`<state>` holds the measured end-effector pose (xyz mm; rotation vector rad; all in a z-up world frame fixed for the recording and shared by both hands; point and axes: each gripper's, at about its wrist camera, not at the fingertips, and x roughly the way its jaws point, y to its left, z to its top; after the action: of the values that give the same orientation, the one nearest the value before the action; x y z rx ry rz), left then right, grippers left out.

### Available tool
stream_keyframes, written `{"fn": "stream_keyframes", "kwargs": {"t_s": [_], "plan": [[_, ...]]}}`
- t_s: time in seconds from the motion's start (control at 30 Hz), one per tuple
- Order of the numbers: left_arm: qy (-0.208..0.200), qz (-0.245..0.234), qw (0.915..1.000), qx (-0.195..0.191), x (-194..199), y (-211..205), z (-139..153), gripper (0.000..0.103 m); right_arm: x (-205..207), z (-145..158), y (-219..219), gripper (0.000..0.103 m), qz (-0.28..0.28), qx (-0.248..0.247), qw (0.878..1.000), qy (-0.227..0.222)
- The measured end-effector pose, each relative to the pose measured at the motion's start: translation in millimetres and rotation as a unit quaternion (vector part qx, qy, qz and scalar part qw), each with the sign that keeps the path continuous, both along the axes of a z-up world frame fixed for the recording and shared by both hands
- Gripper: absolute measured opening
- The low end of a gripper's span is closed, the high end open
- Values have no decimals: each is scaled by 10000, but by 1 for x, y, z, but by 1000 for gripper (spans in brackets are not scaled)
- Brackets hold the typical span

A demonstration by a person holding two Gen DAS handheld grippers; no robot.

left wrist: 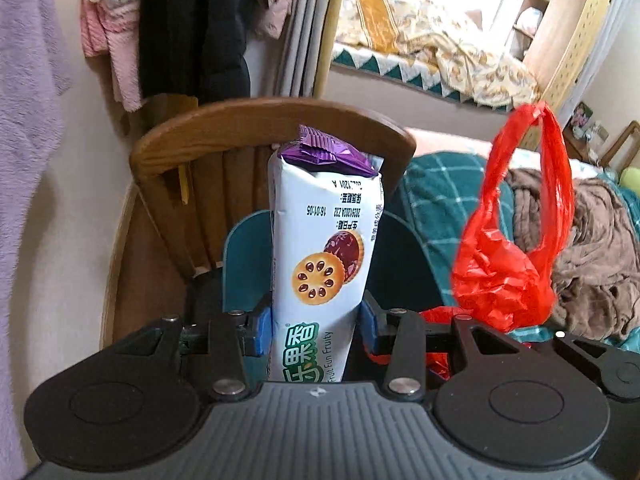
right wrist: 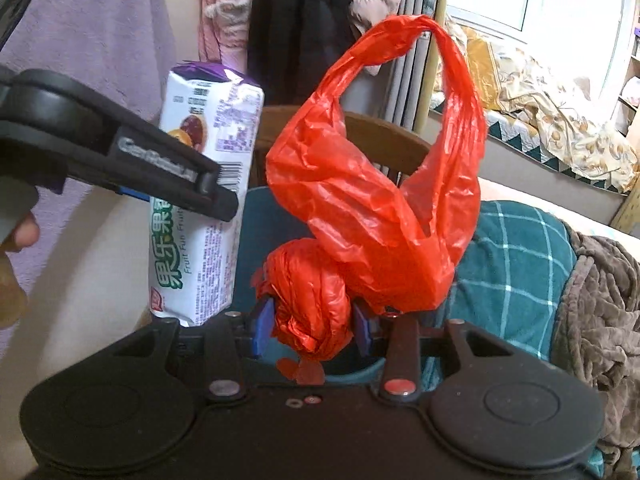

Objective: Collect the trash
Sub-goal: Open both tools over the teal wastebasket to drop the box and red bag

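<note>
Red plastic fills the right gripper (right wrist: 312, 328): its blue pads are clenched on the knotted wad of a thin carrier bag (right wrist: 372, 208), handles flopping upward in a loop. The left gripper (left wrist: 316, 320) is clamped around the lower half of a white biscuit packet (left wrist: 324, 248) with a purple crimped end, held upright above a teal bin (left wrist: 244, 264) in front of a wooden chair (left wrist: 224, 136). Both pieces of trash look light; the bag is soft and likely to slip unless pinched at its bunched knot, while the packet appears fairly stiff but crushable, best held mid-body. Legible print reads "Fruit Fun Fruity", with Chinese characters and a date code.
</note>
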<state>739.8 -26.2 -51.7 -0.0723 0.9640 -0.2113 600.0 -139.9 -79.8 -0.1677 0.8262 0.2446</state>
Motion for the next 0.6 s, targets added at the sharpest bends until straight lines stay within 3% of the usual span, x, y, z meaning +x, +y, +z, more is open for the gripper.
{"fn": "stream_keyframes", "kwargs": {"t_s": [0.43, 0.6], "plan": [[418, -449, 9976, 329, 43, -18, -54, 41, 45, -65, 23, 43, -125, -353, 9971, 664], [630, -526, 9961, 311, 44, -13, -70, 41, 50, -68, 21, 54, -173, -307, 9972, 661]]}}
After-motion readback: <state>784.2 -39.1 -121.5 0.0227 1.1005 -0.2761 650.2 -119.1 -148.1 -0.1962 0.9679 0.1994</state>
